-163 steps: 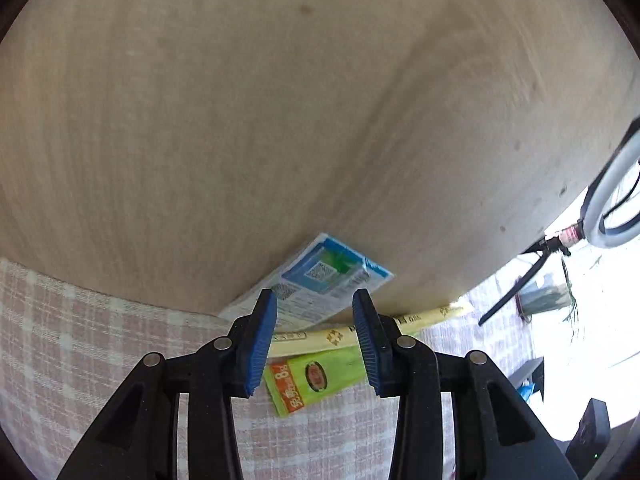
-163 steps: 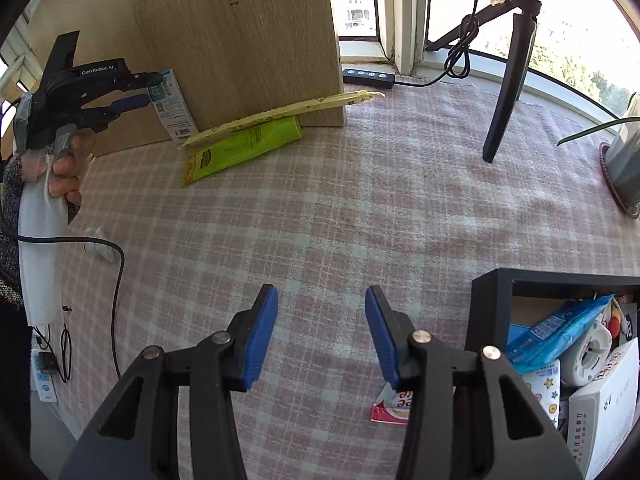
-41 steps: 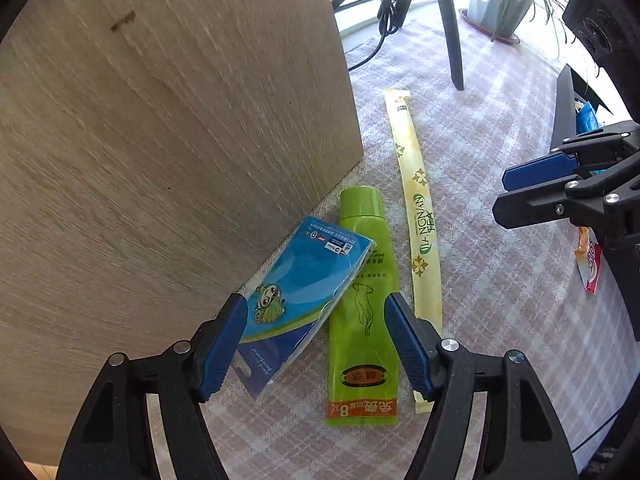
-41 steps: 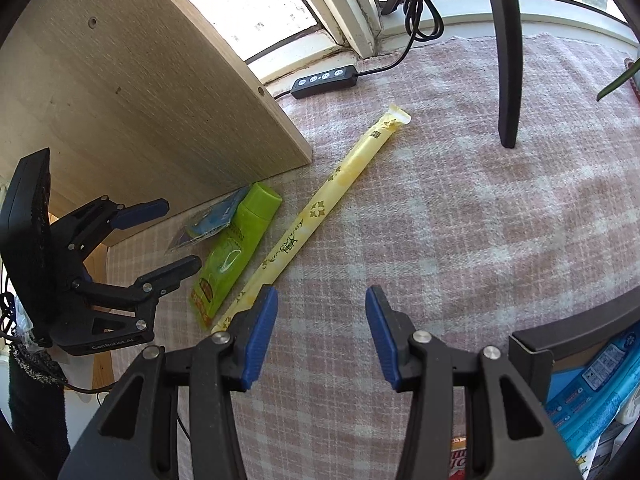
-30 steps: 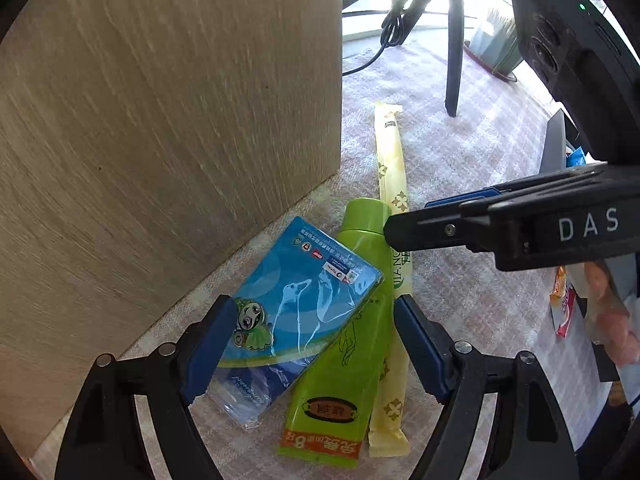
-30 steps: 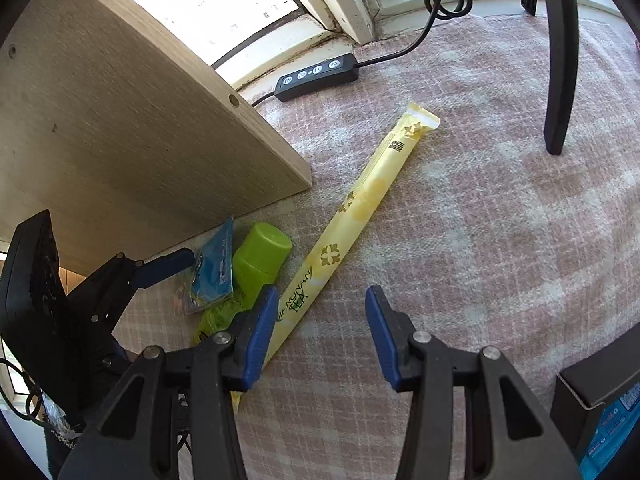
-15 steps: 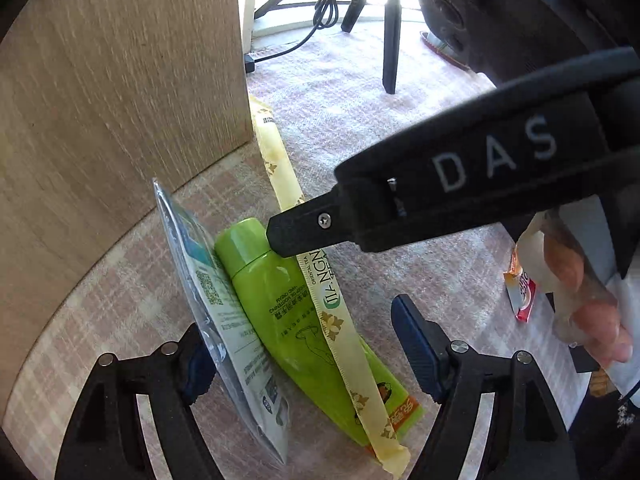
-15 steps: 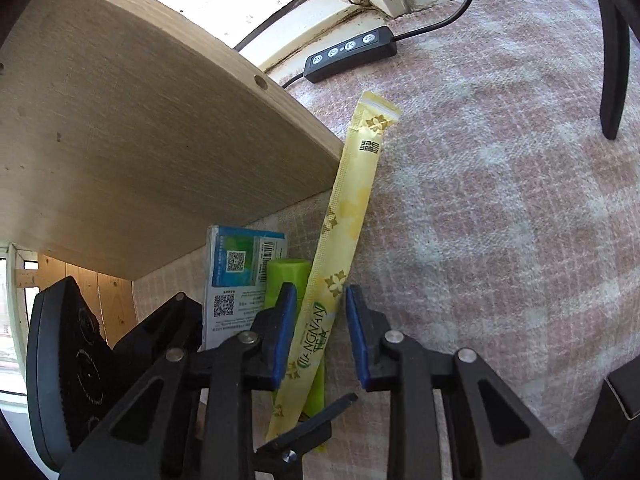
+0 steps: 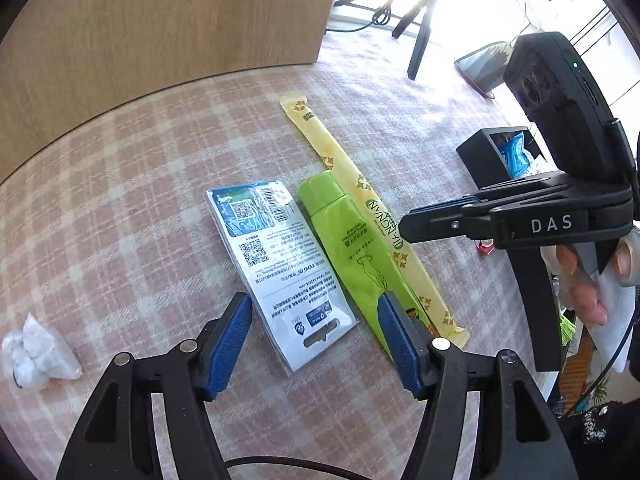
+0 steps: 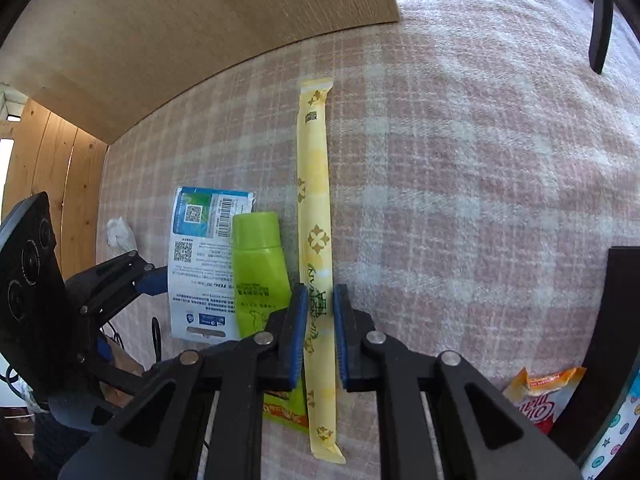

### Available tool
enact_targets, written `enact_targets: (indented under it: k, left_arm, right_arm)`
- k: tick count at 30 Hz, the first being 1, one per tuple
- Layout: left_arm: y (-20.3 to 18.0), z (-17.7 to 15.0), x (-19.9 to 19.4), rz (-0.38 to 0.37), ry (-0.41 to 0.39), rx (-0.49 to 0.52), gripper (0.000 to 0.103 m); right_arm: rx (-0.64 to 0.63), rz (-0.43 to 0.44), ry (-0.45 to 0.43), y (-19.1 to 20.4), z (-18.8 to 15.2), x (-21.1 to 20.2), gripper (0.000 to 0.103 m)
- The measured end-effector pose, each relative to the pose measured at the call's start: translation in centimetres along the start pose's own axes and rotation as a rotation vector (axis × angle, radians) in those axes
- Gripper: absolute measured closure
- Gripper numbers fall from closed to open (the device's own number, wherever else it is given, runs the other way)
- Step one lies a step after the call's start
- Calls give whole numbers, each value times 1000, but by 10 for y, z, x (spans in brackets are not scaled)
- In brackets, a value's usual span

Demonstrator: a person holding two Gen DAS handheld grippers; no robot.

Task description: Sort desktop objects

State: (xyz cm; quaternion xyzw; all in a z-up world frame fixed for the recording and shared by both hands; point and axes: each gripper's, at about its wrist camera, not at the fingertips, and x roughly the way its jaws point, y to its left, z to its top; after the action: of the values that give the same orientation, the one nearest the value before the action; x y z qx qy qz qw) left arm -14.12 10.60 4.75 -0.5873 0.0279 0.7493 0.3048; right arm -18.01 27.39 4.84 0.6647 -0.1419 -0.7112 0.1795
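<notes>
Left to right on the woven pink-plaid desk [image 9: 120, 184]: crumpled white wad [image 9: 34, 350], flat glossy blue-white packet [image 9: 276, 256], soft green tube [image 9: 352, 240], long flat yellow tea sachet [image 10: 314, 208]. Left gripper [image 9: 316, 340] jaws closing, nothing pinched. Right gripper [image 10: 320, 330] jaws clamped on sachet.

On the checked cloth [image 9: 120, 200], a white packet [image 9: 280, 268], a green tube [image 9: 352, 248] and a yellow tea stick [image 9: 360, 200] are laid side by side, the closing left gripper [image 9: 316, 340] being held above the packet's end.
</notes>
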Motion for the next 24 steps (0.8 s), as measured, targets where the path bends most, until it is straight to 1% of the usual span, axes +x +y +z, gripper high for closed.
enact_targets:
  k: [2, 3, 4, 5, 6, 8, 9, 10, 11, 12, 13, 14, 17, 21, 24]
  left_arm:
    - [8, -7, 1, 25, -36, -26, 41]
    - [12, -10, -11, 32, -53, -38, 41]
    - [25, -19, -23, 48, -74, -49, 41]
    - [25, -22, -16, 73, -91, -57, 41]
    - [26, -25, -19, 96, -103, -69, 41]
    - [29, -33, -26, 103, -120, -89, 41]
    - [30, -35, -32, 105, -131, -99, 39]
    - [32, -37, -36, 108, -143, -112, 39]
    - [33, -40, -41, 109, -155, -130, 39]
    - [35, -43, -40, 105, -161, -146, 39]
    - [37, -45, -42, 94, -164, -159, 39]
    - [42, -46, -43, 81, -162, -165, 38]
    - [59, -44, -49, 102, -157, -177, 38]
    - [78, -45, -53, 116, -158, -200, 38]
    - [85, -47, -53, 132, -158, -221, 37]
  right_arm:
    - [4, 9, -32, 0, -10, -15, 88]
    - [8, 15, -50, 0, -14, -24, 88]
    - [15, 25, -68, -2, -17, -33, 88]
    - [27, 32, -86, -6, -21, -43, 88]
    - [42, 32, -104, -9, -23, -53, 88]
    - [71, 24, -134, -17, -32, -75, 85]
    - [85, 14, -145, -26, -23, -82, 84]
    - [93, 1, -154, -33, -26, -92, 77]
    - [98, -14, -159, -38, -27, -99, 65]
    - [103, -34, -165, -35, -28, -100, 59]
    - [105, -56, -170, -41, -31, -107, 51]
    - [100, -83, -168, -46, -41, -108, 48]
    - [88, -165, -137, -43, -46, -98, 48]
    - [159, -183, -106, -56, -54, -85, 48]
    - [230, -230, -111, -72, -53, -71, 48]
